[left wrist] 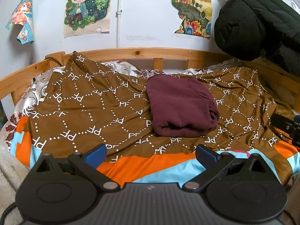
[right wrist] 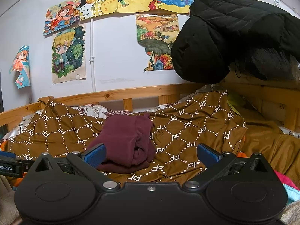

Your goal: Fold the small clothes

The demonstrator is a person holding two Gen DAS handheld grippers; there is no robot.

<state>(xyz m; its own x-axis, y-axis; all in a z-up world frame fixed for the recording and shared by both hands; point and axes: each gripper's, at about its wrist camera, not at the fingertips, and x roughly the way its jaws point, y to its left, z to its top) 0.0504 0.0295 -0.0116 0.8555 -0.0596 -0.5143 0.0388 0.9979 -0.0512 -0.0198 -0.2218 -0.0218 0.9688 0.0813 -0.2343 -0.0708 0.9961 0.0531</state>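
A maroon garment [left wrist: 180, 106] lies folded into a thick bundle on the brown patterned bedspread [left wrist: 90, 101], near the middle of the bed. My left gripper [left wrist: 151, 153] hovers in front of it over the bed's near edge, open, with nothing between its blue pads [left wrist: 95, 154]. In the right wrist view the same maroon garment [right wrist: 127, 142] sits just beyond my right gripper [right wrist: 151, 154], which is open and empty too. The left blue pad [right wrist: 95, 155] overlaps the bundle's near corner in the image; contact cannot be told.
A wooden bed rail [left wrist: 138, 53] runs along the far side below a wall with drawings. A black padded jacket [left wrist: 249, 18] hangs at the right. The other gripper's black body [left wrist: 286, 127] shows at the right edge. An orange and light blue sheet [left wrist: 150, 166] covers the near edge.
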